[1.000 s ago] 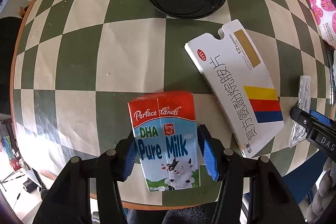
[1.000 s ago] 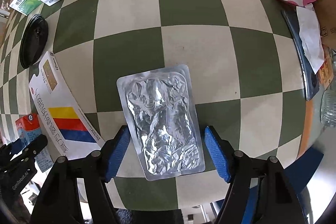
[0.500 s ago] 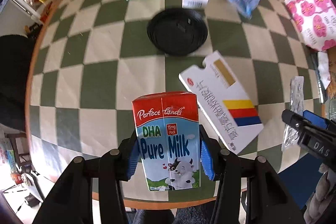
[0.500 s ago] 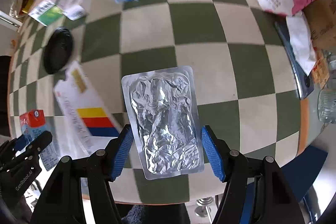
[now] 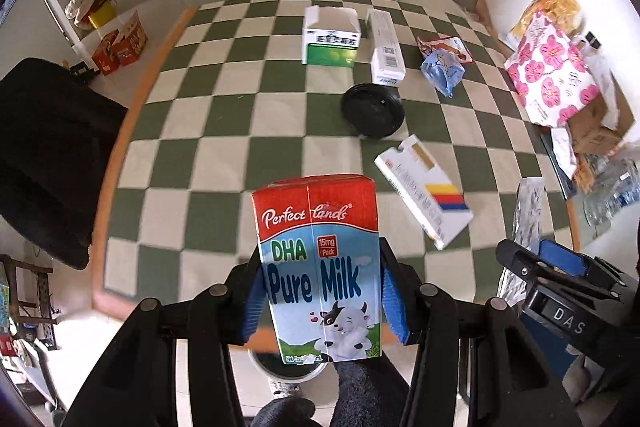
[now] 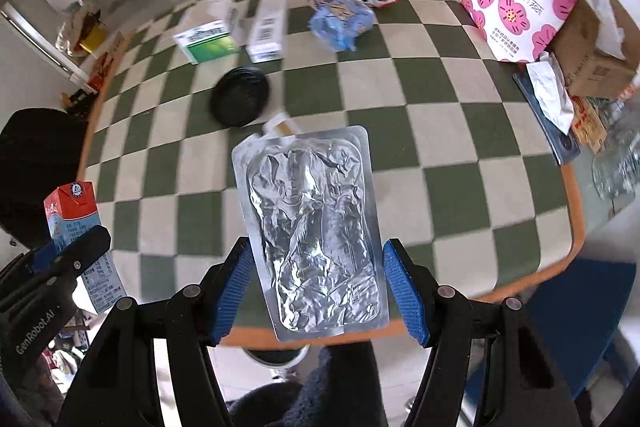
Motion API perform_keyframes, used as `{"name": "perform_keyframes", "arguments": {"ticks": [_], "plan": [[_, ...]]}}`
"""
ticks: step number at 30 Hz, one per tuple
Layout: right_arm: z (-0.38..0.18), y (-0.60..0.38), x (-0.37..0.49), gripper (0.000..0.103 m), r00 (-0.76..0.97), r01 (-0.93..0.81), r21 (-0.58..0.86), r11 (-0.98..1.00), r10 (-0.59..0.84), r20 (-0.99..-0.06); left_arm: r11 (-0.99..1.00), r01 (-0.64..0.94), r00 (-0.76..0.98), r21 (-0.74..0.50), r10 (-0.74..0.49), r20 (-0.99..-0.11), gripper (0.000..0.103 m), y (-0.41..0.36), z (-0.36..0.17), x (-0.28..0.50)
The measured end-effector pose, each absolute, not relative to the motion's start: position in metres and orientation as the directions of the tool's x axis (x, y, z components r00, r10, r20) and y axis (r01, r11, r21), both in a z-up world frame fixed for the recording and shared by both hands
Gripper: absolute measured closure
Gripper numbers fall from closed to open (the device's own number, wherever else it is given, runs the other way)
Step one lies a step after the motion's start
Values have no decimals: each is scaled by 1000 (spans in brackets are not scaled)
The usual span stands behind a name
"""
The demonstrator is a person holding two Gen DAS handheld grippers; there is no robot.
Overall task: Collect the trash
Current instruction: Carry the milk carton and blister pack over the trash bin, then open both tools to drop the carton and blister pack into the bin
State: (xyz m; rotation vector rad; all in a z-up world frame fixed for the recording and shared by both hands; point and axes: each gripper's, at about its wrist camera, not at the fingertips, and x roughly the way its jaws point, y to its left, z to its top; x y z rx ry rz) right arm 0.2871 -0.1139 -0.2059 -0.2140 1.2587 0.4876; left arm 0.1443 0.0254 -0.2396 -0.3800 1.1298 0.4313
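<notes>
My left gripper (image 5: 322, 301) is shut on a red and blue Pure Milk carton (image 5: 318, 267) and holds it up above the near edge of the checkered table (image 5: 240, 131). My right gripper (image 6: 318, 287) is shut on a crumpled silver foil blister pack (image 6: 312, 227), also lifted above the table's near edge. The carton shows at the left of the right wrist view (image 6: 80, 239). The foil pack shows at the right of the left wrist view (image 5: 526, 215). A round bin opening (image 5: 288, 367) shows on the floor below the carton.
On the table lie a black round lid (image 5: 373, 110), a white medicine box with colour stripes (image 5: 424, 191), a green and white box (image 5: 330, 41), a long white box (image 5: 386, 45), a blue wrapper (image 5: 442, 69) and a pink flowered bag (image 5: 550, 75). A black chair (image 5: 48, 155) stands at left.
Both grippers have risen and pulled back from the table, lifting the milk carton and the foil pack off the surface. Much more of the table and room shows now.
</notes>
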Motion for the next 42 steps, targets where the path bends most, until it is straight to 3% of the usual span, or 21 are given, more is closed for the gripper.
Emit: {"name": "perform_keyframes", "arguments": {"ticks": [7, 13, 25, 35, 36, 37, 38, 39, 40, 42], "plan": [[-219, -119, 193, 35, 223, -430, 143, 891, 259, -940, 865, -496, 338, -75, 113, -934, 57, 30, -258, 51], [-283, -135, 116, 35, 128, -381, 159, 911, 222, -966, 858, -509, 198, -72, 35, -980, 57, 29, -335, -9], [-498, -152, 44, 35, -125, -338, 181, 924, 146, -981, 781, -612, -5, -129, -166, -986, 57, 33, -562, -37], [-662, -160, 43, 34, -290, -194, 328, 925, 265, -920, 662, -704, -27, -258, -388, -921, 55, 42, -694, -28], [-677, -163, 44, 34, -306, -161, 355, 921, 296, -905, 667, -701, -33, -252, -383, -923, 49, 43, -699, -27], [-687, -164, 44, 33, -319, -142, 376, 916, 318, -893, 673, -697, -35, -245, -374, -927, 27, 44, -702, -27], [-698, -165, 45, 29, -334, -126, 400, 908, 341, -879, 682, -693, -38, -234, -358, -933, 16, 46, -706, -27], [-707, -166, 46, 13, -340, -113, 413, 904, 355, -871, 693, -689, -45, -212, -333, -942, 5, 48, -708, -28], [-713, -167, 47, 0, -341, -112, 411, 905, 354, -871, 700, -686, -52, -198, -319, -946, 4, 51, -710, -32], [-727, -166, 46, 0, -354, -143, 403, 904, 333, -874, 698, -693, -68, -179, -311, -948, 4, 56, -714, -40]]}}
